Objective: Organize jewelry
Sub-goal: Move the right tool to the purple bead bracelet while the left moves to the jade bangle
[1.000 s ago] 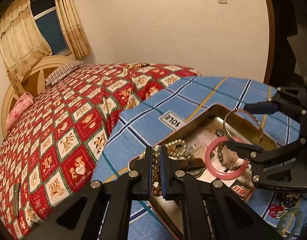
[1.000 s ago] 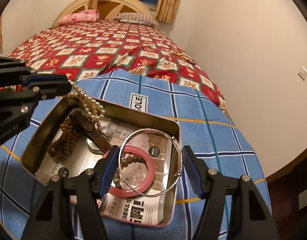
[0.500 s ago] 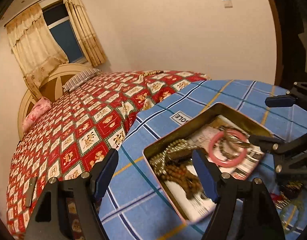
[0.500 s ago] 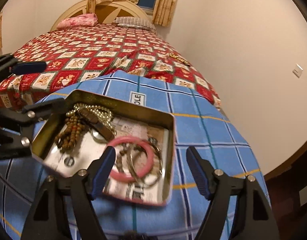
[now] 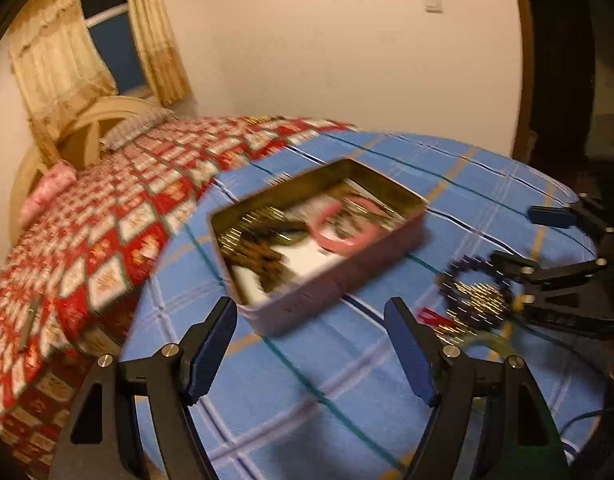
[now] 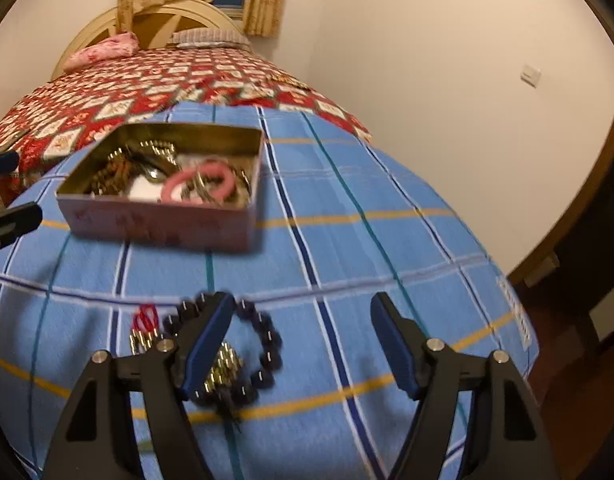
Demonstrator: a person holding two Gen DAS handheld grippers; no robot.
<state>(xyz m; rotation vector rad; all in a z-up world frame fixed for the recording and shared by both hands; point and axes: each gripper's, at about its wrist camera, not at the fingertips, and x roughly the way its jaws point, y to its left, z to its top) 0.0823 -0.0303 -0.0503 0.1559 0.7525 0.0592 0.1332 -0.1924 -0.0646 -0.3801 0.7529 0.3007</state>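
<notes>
home bedroom | bed (image 6: 155, 76) w/ red quilt, headboard (image 6: 179, 20) | curtained window (image 5: 107, 52) | light switch (image 5: 433, 3)

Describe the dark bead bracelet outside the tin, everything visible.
The dark bead bracelet is a closed loop of round, glossy near-black beads lying flat on the blue checked cloth, nearer the cameras than the tin. Gold-coloured jewelry lies inside the loop. The open right tongs hover over it, apparently not gripping.
</notes>
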